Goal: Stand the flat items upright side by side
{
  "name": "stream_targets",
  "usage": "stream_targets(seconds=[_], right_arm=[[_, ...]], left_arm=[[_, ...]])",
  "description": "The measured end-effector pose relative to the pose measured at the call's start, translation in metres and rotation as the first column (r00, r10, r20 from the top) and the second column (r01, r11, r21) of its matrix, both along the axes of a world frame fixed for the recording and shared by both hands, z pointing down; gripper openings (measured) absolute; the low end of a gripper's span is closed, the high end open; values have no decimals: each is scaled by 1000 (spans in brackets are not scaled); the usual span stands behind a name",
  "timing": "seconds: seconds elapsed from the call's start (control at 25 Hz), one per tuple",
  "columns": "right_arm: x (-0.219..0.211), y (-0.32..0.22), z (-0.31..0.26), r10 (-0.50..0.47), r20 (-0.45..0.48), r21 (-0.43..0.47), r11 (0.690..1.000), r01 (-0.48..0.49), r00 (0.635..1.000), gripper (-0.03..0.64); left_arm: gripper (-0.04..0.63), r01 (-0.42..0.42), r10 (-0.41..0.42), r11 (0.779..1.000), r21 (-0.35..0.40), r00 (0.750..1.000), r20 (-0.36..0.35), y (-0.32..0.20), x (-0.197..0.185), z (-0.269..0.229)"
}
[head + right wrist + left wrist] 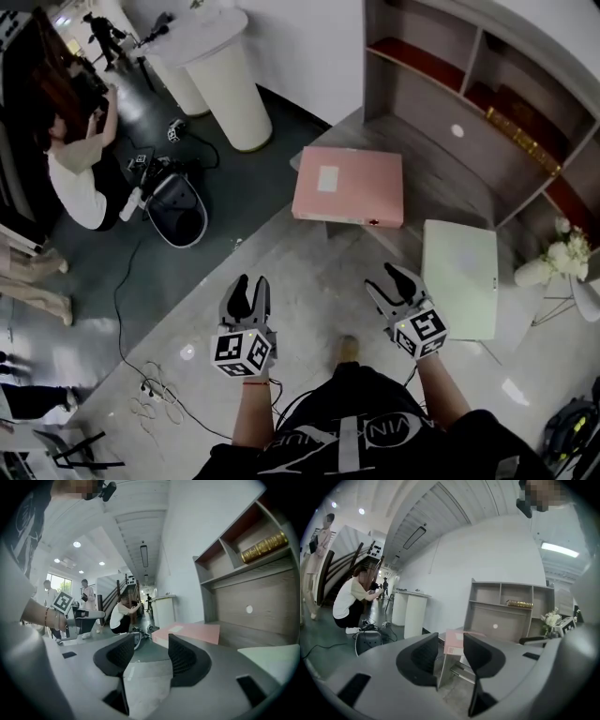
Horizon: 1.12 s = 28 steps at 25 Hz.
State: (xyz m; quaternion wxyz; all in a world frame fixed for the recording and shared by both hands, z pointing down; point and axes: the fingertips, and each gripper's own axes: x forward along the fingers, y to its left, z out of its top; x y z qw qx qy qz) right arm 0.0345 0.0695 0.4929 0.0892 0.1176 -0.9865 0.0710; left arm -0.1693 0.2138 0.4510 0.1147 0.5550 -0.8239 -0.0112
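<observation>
A pink flat file box (347, 185) lies flat on the grey wooden surface (427, 192) in front of the shelf unit. A pale green flat box (461, 277) lies flat to its right, nearer me. My left gripper (251, 284) hangs over the floor, short of the pink box, open with nothing between its fingers. My right gripper (384, 278) is level with it, just left of the green box, also open and empty. The left gripper view looks between the jaws (450, 644) at the pink box (457, 641). The right gripper view (147, 651) shows the pink box (190, 632) ahead and the green box (272, 658) at the right.
A grey shelf unit (487, 103) with a gold object (520, 131) stands behind the boxes. White flowers (562, 258) are at the right. Two white pedestals (225, 75) stand at the back left, where a person (80, 169) crouches. Cables (155, 394) and a black case (178, 211) lie on the floor.
</observation>
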Motion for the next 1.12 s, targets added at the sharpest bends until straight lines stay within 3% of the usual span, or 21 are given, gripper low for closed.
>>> stream_targets(seconds=[0.2,0.44,0.76,0.92,1.12], right_arm=[[-20,-20,5,4,-8,-8,1000,-4,1000,229],[-28,-32,9,15,-21,-15,1000,-15,1000,229],[-43,-62,31,82,-65,-55,995,-86,994,229],[-58,-83,40,113,-94,-74,990,-120,989,232],[-80,-112,48,145,-140,-79,985,-157,980,236]], left_arm=[[150,-12,12,1000,11,1000,-13,-31,-20,4],[150,-27,28,1000,10,996,-79,-63,-25,19],[156,-97,87,995,-32,971,-223,-117,-32,64],[186,-143,122,989,-32,924,-361,-158,-36,90],[239,-147,98,988,-45,824,-558,-192,-43,127]])
